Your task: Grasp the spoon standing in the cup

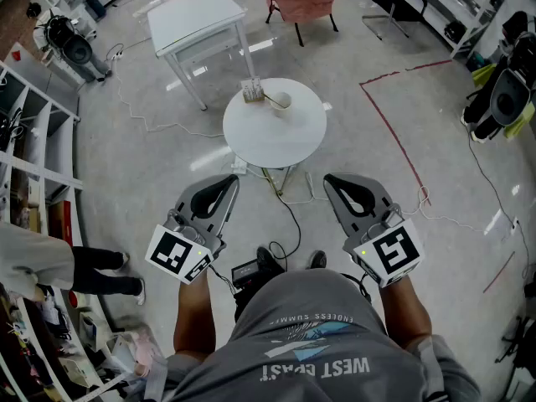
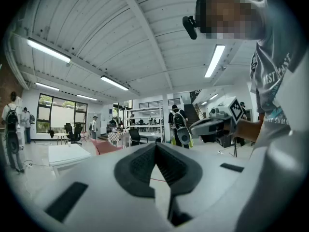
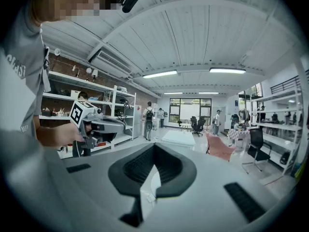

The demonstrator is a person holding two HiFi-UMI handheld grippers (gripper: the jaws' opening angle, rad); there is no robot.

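Left gripper (image 1: pixel 226 180) and right gripper (image 1: pixel 333 180) sit low in frame, fingers pressed together, nothing between them. Spoon (image 1: pixel 272 100) stands in cup (image 1: pixel 283 101) on round table (image 1: pixel 285 141), upper centre of frame, well apart from both.

Round white table (image 1: pixel 280 136) on grey floor (image 1: pixel 167 157).
Near far edge: cup (image 1: pixel 282 102) with spoon (image 1: pixel 271 99) leaning left, small box (image 1: pixel 252 91) just beside.

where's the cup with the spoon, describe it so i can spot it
Look for the round white table in the middle of the floor. Near its far edge sits a small white cup, just right of a boxy holder. Only the cup has a spoon sticking out.
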